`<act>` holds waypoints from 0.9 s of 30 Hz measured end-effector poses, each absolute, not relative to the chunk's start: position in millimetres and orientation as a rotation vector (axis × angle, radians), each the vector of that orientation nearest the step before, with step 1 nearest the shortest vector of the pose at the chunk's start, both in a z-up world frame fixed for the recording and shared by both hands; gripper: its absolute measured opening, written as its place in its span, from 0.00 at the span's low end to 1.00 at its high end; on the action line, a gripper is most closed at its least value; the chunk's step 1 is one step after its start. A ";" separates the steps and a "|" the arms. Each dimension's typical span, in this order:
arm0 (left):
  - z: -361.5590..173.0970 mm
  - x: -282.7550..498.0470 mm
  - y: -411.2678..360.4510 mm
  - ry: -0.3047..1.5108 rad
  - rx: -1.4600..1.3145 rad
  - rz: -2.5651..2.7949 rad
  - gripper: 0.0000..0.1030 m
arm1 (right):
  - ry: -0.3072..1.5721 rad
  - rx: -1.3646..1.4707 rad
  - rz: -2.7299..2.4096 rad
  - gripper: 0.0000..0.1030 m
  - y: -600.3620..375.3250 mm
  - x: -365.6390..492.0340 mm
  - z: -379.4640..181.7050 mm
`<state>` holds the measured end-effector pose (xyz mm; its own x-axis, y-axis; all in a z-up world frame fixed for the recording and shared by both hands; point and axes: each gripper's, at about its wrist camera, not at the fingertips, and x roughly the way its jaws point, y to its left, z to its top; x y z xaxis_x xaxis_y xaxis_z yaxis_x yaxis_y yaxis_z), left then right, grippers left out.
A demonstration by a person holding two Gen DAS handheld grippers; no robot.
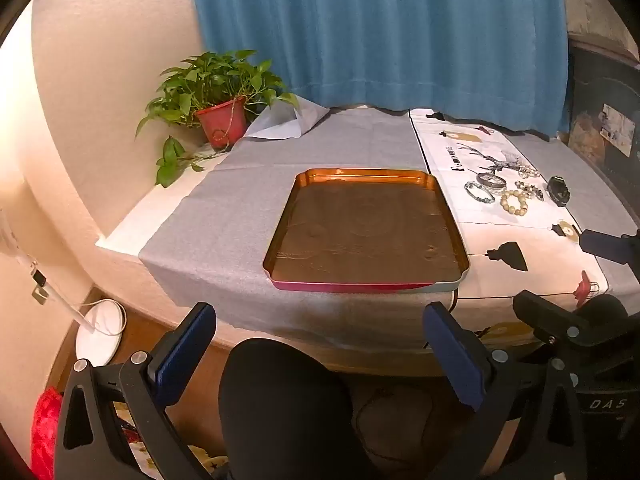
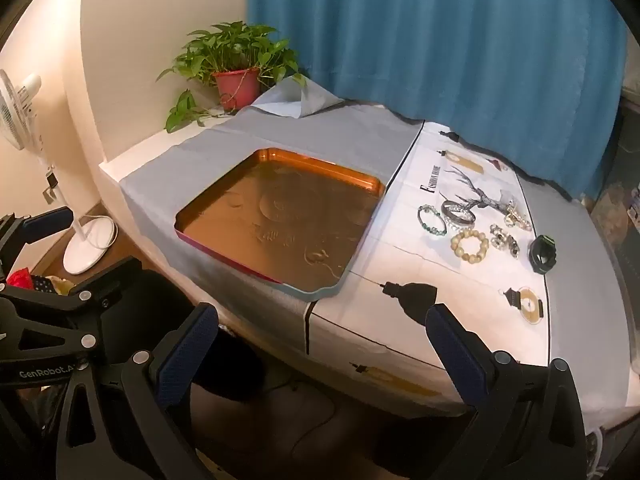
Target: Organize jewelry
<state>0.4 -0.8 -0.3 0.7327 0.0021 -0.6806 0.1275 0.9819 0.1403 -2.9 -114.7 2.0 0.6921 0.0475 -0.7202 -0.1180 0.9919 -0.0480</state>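
Right wrist view: a cluster of jewelry is seen lying on the white printed cloth (image 2: pixel 472 292), well right of the shallow rectangular copper-coloured metal tray (image 2: pixel 224 204). Nothing is seen inside the tray except its embossed floor; no piece has yet been placed there.

Pieces noted: a cream wooden-bead bracelet (image 2: pixel 470 245) nearest the front; a green and pale bead bracelet (image 2: pixel 432 220) to its left; a silver bangle (image 2: pixel 458 212) behind; a silver chunky chain bracelet (image 2: pixel 505 240) to the right; a pale bead string (image 2: pixel 516 218) further back; a black strap watch with green trim (image 2: pixel 543 253) at the far right, on the cloth's edge.

Right gripper (image 2: pixel 320 344): fingers spread wide, nothing between them, held short of the table's near edge. Left gripper (image 1: pixel 320 344): likewise spread and empty, aimed at the tray (image 1: pixel 440 188); the same jewelry is seen at far right, with the bead bracelet (image 1: pixel 514 201) foremost.

Handling, as judged: all pieces light. Bead bracelets are likely strung on elastic, limp, and apt to roll or sag; best pinched across one side of the ring, over two or three beads. The bangle is rigid and slick; a grip across its band is suggested. The chain will drape and may snag. The watch is best taken by its case.
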 end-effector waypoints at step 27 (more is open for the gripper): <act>-2.4 -0.9 2.3 0.730 0.186 -0.075 1.00 | 0.791 -0.073 0.094 1.00 -117.1 -10.6 0.6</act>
